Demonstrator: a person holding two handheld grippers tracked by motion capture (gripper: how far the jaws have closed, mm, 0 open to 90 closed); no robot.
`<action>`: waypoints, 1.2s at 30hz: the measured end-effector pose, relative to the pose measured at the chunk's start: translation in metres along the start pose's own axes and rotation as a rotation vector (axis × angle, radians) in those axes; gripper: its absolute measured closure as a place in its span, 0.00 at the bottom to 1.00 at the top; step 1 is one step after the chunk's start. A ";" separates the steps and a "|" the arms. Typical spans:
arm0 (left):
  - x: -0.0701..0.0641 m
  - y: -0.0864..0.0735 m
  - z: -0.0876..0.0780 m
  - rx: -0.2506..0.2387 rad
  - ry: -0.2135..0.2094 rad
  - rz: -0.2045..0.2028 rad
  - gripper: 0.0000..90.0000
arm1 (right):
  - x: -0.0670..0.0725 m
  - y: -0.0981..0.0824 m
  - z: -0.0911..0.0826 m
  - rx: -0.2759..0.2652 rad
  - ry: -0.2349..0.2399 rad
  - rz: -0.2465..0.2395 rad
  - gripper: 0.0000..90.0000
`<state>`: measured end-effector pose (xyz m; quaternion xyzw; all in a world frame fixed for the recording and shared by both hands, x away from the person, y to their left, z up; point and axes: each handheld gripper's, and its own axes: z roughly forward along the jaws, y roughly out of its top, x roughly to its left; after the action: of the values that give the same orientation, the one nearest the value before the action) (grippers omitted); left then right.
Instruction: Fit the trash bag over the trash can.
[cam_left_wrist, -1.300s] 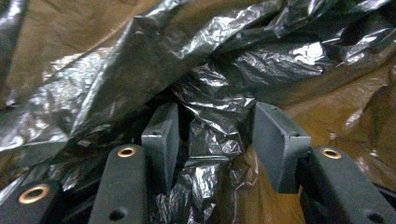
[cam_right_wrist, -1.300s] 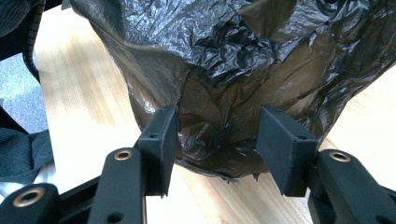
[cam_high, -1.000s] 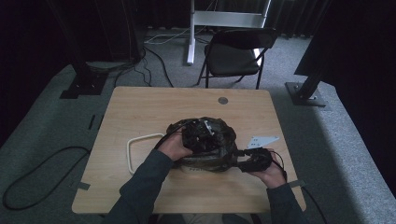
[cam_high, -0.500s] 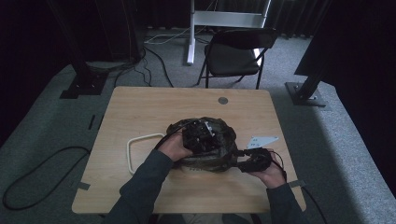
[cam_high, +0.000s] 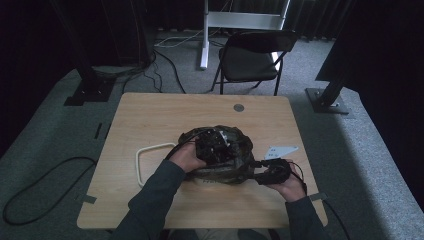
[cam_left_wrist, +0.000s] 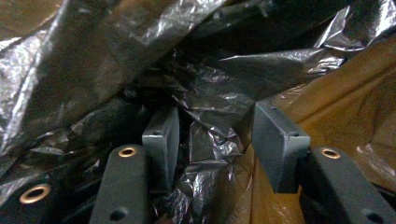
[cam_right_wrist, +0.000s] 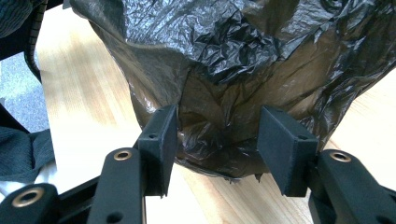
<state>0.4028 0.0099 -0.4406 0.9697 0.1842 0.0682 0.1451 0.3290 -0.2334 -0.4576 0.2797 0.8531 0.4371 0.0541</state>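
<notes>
On the table (cam_high: 150, 120) in the high view lies one crumpled black plastic bag (cam_high: 235, 170), with one white loop (cam_high: 142, 162) at its left and one grey plate (cam_high: 280, 151) at its right; the left gripper (cam_high: 212, 147) sits on the bag, the right gripper (cam_high: 260, 176) at its right edge. In the left gripper view, two fingers (cam_left_wrist: 161, 140) stand apart, film bunched between them. In the right gripper view, two fingers (cam_right_wrist: 159, 140) stand apart astride the bag's hem, unclamped.

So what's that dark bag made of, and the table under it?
The bag looks like thin, glossy plastic film: it crinkles, glints and lets the table's colour through. The table looks like pale wood or wood-look laminate with a matte finish; faint grain lines show.
</notes>
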 end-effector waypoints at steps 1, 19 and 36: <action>0.000 0.000 0.000 0.000 0.000 0.000 0.58 | 0.000 0.000 0.000 0.000 0.000 0.000 0.53; 0.001 -0.006 -0.009 -0.074 -0.023 -0.015 0.58 | 0.000 0.000 0.000 0.001 0.001 -0.001 0.53; 0.005 -0.022 -0.042 -0.256 -0.029 -0.043 0.62 | 0.000 -0.001 0.001 0.003 0.003 0.000 0.53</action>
<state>0.3918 0.0422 -0.4073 0.9400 0.1925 0.0739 0.2718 0.3292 -0.2335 -0.4585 0.2790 0.8539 0.4361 0.0527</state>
